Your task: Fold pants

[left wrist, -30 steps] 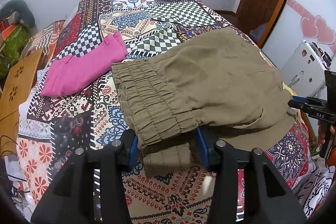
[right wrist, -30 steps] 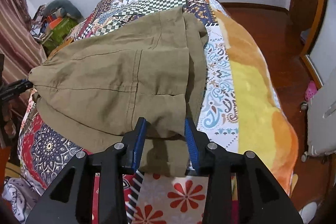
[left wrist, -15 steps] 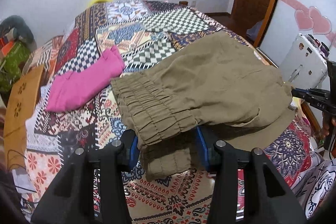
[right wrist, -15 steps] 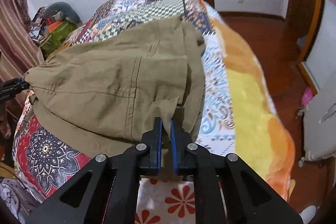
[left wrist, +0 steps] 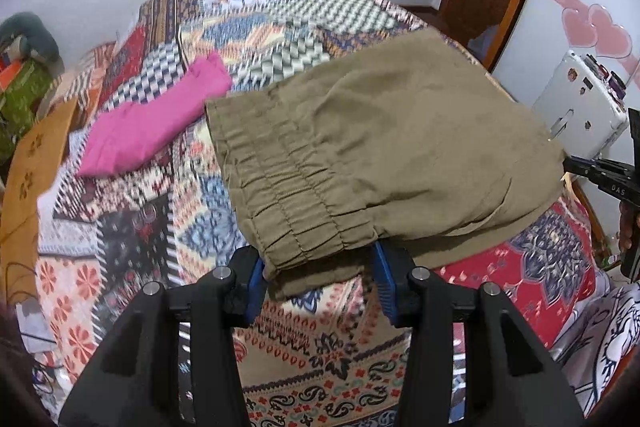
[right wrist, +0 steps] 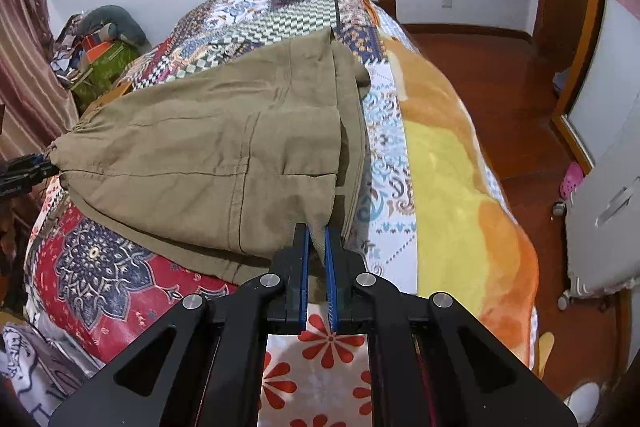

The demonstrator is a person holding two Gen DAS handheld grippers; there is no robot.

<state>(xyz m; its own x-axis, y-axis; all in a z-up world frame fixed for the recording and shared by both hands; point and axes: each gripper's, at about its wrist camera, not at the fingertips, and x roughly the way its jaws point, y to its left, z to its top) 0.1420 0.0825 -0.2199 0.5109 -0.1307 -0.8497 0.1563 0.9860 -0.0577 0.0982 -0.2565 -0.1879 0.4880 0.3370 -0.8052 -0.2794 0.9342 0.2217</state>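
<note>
Olive-green pants (left wrist: 384,155) lie folded on a patchwork bedspread (left wrist: 132,227); they also show in the right wrist view (right wrist: 208,163). My left gripper (left wrist: 318,279) stands wide open with the elastic waistband corner between its blue pads, and the cloth looks lifted there. My right gripper (right wrist: 316,255) is shut on the pants' near corner and holds it raised off the bed. The left gripper shows at the left edge of the right wrist view (right wrist: 24,171), at the waistband. The right gripper shows at the right edge of the left wrist view (left wrist: 600,171).
A folded pink garment (left wrist: 152,123) lies on the bed to the left of the pants. A yellow-orange blanket (right wrist: 452,187) covers the bed's right side. A white cabinet (left wrist: 580,107) stands beside the bed. Clutter (right wrist: 100,55) sits at the far left by a curtain.
My right gripper has closed on the pants' corner and lifted it. Both grippers have risen, and the top layer of the pants has come up off the bed. The left jaws stay apart.
</note>
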